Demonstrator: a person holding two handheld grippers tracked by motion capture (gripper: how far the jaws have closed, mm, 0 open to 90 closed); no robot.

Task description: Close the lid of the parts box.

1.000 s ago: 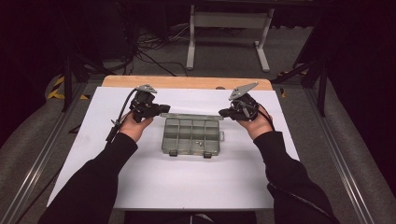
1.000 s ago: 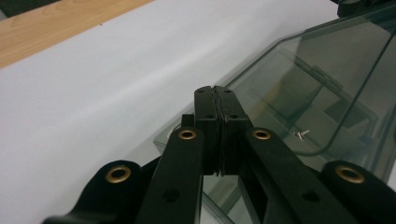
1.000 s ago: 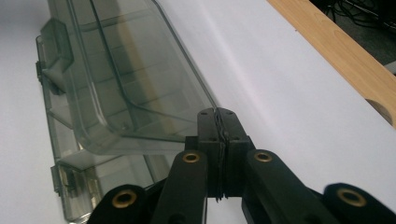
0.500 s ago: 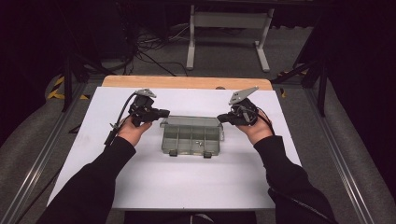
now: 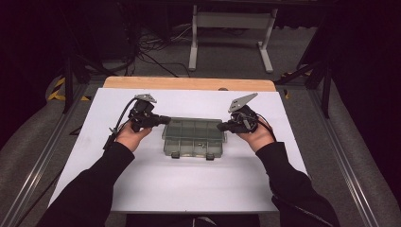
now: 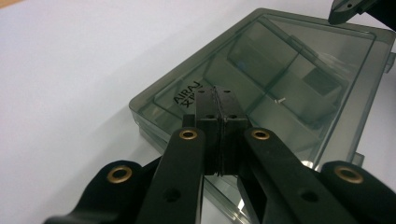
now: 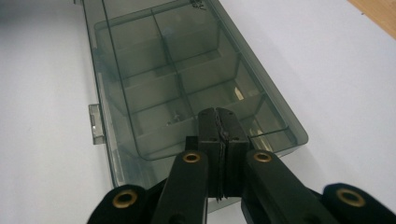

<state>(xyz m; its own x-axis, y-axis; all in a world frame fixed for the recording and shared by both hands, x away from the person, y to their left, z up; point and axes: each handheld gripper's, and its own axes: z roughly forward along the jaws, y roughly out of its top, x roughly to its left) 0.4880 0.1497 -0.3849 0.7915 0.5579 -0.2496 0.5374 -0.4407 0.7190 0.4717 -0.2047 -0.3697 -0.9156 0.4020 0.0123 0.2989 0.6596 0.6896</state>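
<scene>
Left gripper (image 5: 164, 119): jaws pressed together, nothing between them; tips over the near end of the organizer box's lid, seen in the left gripper view (image 6: 217, 112).
Right gripper (image 5: 221, 126): jaws pressed together, empty; tips over the box's other end, seen in the right gripper view (image 7: 220, 128).
Organizer box (image 5: 194, 136): smoky clear plastic, lid down, lying flat between the two grippers on the white table (image 5: 189, 189); latches (image 5: 192, 155) on the person's side.
Inside the box: dividers form compartments; a small pale piece (image 7: 176, 114) lies just ahead of the right gripper's tips.
</scene>
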